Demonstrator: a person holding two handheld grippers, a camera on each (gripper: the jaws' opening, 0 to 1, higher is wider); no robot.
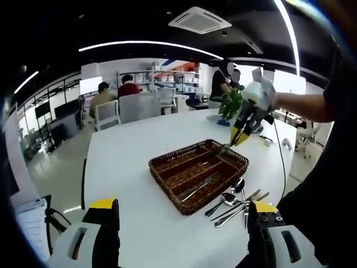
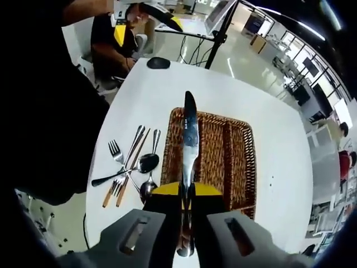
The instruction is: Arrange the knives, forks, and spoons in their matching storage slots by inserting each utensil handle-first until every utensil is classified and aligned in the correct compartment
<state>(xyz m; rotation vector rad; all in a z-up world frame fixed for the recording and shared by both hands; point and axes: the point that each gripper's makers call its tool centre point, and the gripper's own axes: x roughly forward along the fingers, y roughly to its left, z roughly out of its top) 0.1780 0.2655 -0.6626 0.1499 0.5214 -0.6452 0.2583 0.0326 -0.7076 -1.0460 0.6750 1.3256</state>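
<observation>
Right gripper [image 2: 187,215] jaws clamp knife [image 2: 189,139] above wicker tray [image 2: 234,151], left gripper [image 1: 181,223] jaws apart.

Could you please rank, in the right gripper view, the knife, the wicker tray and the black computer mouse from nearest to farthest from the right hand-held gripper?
1. Knife: clamped in the right hand-held gripper.
2. Wicker tray: directly beyond the jaws.
3. Black computer mouse: at the table's far edge.

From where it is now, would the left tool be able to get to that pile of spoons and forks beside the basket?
Probably yes. The left tool is open and holds nothing, and the loose spoons and forks lie on the bare white table just ahead of it, beside the wicker basket. Nothing lies between them.
</observation>
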